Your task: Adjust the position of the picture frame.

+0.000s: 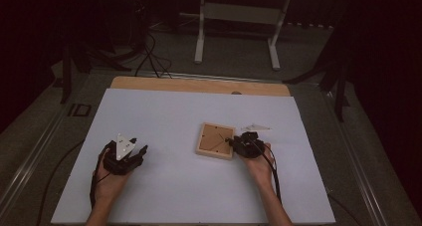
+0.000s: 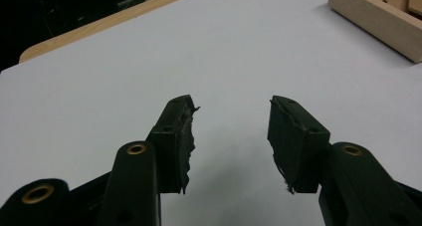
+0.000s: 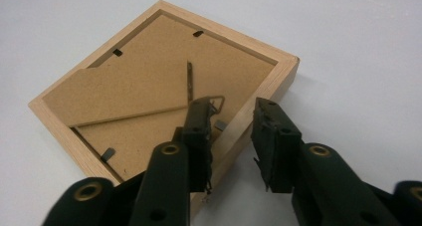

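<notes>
- Two grippers on white table (image 1: 164, 196).
- Left gripper (image 2: 231, 136): jaws apart, nothing betw. them.
- Right gripper (image 3: 233, 136): jaws apart over edge of wood frame (image 3: 149, 86), lying face down.

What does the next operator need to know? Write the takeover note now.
Left tongs: open, nothing between them, parked over bare white table, off to the left of the frame.
Right tongs: jaws straddle the near edge of the wooden picture frame, pads not pressing yet.
Frame lies face down at table centre, backing board up and seemingly in place.
A small clear piece lies just beyond it.
Left: grip the frame edge.
</notes>
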A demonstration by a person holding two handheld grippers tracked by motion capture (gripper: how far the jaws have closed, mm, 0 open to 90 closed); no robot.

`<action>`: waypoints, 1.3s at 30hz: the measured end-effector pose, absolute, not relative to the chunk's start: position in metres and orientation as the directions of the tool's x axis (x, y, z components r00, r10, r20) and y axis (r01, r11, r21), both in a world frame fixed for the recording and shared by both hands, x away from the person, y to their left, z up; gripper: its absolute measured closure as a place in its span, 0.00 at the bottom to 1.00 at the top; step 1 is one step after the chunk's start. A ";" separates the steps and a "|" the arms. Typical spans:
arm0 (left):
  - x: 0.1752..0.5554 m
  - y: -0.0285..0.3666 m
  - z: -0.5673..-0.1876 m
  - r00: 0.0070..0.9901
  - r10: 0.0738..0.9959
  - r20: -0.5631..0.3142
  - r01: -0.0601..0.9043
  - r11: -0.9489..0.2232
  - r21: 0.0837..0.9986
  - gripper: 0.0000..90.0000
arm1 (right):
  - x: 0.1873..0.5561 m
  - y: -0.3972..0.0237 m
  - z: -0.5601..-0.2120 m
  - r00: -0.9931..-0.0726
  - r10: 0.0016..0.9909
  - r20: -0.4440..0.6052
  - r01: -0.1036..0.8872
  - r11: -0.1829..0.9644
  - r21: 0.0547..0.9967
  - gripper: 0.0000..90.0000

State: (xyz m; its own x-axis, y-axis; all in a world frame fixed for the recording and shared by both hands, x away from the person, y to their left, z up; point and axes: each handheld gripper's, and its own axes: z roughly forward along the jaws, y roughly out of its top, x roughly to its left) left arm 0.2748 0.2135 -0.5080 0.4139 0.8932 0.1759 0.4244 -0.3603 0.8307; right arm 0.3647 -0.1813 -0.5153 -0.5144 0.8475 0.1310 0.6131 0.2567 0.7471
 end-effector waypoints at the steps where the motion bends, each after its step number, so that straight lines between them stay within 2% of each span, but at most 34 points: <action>1: 0.275 0.213 -0.508 0.415 0.893 0.177 0.425 -0.362 0.829 0.58 | 0.365 -0.182 -0.515 -0.513 0.848 0.131 0.613 0.256 0.747 0.79; 27: 0.275 0.200 -0.509 0.452 0.873 0.186 0.410 -0.388 0.826 0.58 | 0.356 -0.142 -0.516 -0.587 0.801 0.119 0.578 0.312 0.754 0.81; 39: 0.274 0.190 -0.510 0.479 0.855 0.200 0.399 -0.415 0.818 0.58 | 0.351 -0.132 -0.517 -0.589 0.802 0.099 0.562 0.319 0.763 0.82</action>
State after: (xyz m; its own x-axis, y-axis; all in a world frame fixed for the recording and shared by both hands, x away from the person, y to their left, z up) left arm 0.2741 0.1899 -0.5097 0.4794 0.8545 0.1998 0.3990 -0.4151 0.8176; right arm 0.3512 -0.1317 -0.5174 -0.5890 0.8020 0.0992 0.5624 0.3187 0.7629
